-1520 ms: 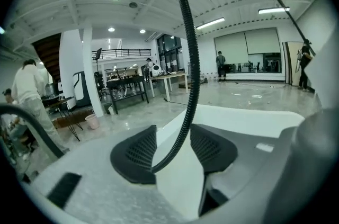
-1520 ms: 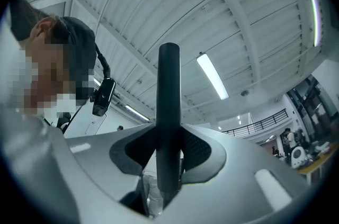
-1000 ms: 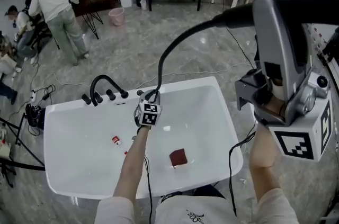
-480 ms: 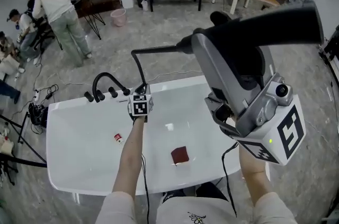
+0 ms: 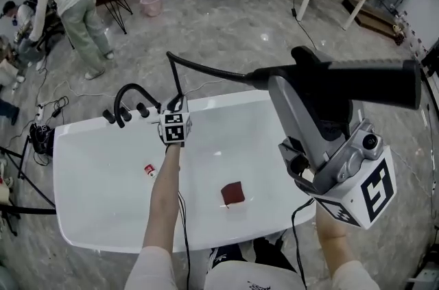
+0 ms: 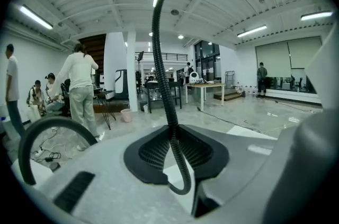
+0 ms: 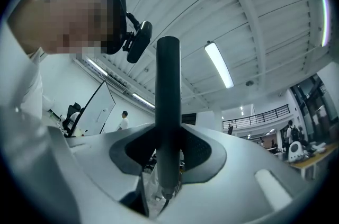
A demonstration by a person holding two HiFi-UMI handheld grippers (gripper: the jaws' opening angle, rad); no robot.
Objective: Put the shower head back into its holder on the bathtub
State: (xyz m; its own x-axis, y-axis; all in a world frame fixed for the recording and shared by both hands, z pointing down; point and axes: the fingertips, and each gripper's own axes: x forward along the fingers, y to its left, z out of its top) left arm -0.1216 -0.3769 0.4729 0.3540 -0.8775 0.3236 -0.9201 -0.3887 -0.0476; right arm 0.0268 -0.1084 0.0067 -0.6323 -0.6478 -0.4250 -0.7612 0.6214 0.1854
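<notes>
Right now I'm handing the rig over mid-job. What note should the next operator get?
Left claw: shut on the hose, low over the far rim of the bathtub, beside the black tap.
Right claw: shut on the shower head, held high over the tub's right side, roughly level.
Done: head and hose are both in hand.
Left: seat the head in its holder. I can't make the holder out; it is probably on the far rim, where the left claw blocks the view.
</notes>
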